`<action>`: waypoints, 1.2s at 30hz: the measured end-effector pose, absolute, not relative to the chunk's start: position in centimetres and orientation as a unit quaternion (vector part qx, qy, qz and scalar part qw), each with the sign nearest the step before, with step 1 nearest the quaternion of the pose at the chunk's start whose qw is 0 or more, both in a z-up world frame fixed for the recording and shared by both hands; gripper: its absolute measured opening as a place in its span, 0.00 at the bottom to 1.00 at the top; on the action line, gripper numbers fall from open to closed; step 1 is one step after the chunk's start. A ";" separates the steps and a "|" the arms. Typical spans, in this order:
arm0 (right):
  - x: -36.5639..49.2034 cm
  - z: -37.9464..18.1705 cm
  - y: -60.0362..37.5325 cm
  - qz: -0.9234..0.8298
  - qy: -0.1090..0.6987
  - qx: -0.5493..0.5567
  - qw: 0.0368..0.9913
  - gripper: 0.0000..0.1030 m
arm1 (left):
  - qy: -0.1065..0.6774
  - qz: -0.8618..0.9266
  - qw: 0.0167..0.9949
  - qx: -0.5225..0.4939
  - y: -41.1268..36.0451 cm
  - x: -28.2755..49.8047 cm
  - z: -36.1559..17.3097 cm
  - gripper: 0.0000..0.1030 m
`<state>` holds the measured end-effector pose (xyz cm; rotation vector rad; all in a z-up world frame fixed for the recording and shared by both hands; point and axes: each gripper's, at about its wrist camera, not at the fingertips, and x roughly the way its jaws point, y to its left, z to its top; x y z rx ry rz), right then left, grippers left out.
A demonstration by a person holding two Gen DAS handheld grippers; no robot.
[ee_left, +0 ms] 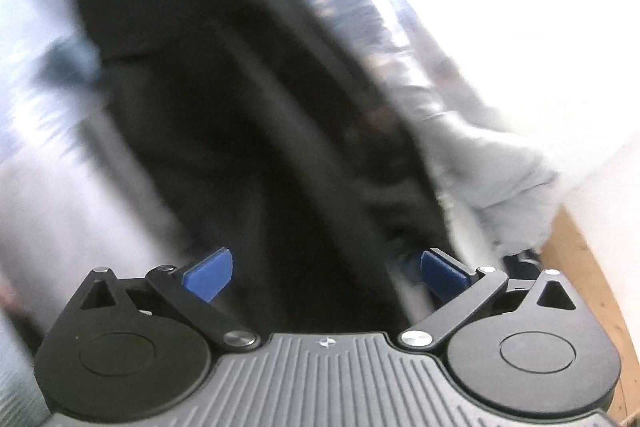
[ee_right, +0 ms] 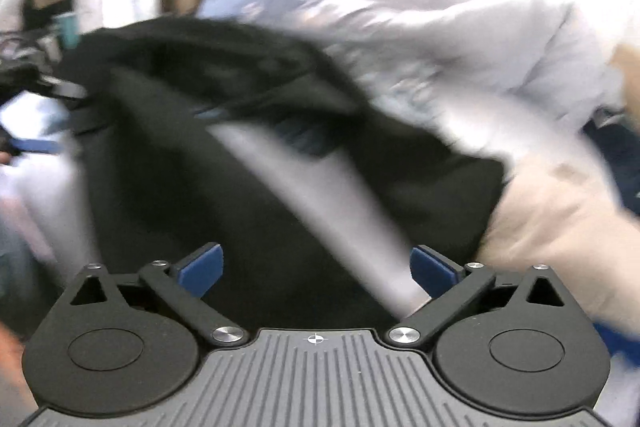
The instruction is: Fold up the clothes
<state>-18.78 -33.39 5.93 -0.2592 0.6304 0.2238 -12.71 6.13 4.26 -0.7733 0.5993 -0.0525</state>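
Note:
Both views are smeared by motion blur. In the left wrist view a black garment (ee_left: 224,87) lies crumpled down the middle, just beyond my left gripper (ee_left: 326,267). That gripper is open, its blue pads (ee_left: 210,277) wide apart with nothing between them. In the right wrist view the same black garment (ee_right: 192,147) spreads ahead of my right gripper (ee_right: 316,263), which is also open and empty. A pale grey strip (ee_right: 320,195) runs slantwise across the black cloth towards the right pad.
Pale grey clothes (ee_left: 500,179) lie to the right of the black garment and light blue cloth (ee_left: 36,87) to its left. A wooden edge (ee_left: 588,267) shows at the lower right. Grey (ee_right: 460,39) and beige (ee_right: 560,219) clothes fill the right side.

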 end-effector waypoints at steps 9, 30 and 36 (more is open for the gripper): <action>-7.3 4.7 -40.5 0.009 0.307 -0.059 0.950 0.99 | 0.214 -0.096 0.909 -0.343 1.4 -3.8 5.8 1.00; 11.4 -3.6 -45.3 -0.022 0.451 -0.053 0.891 0.28 | 0.257 -0.099 0.930 -0.243 -4.5 2.3 0.2 1.00; 9.7 0.9 -45.0 -0.027 0.415 -0.077 0.906 0.19 | 0.265 -0.094 0.926 -0.254 -4.7 2.5 0.3 1.00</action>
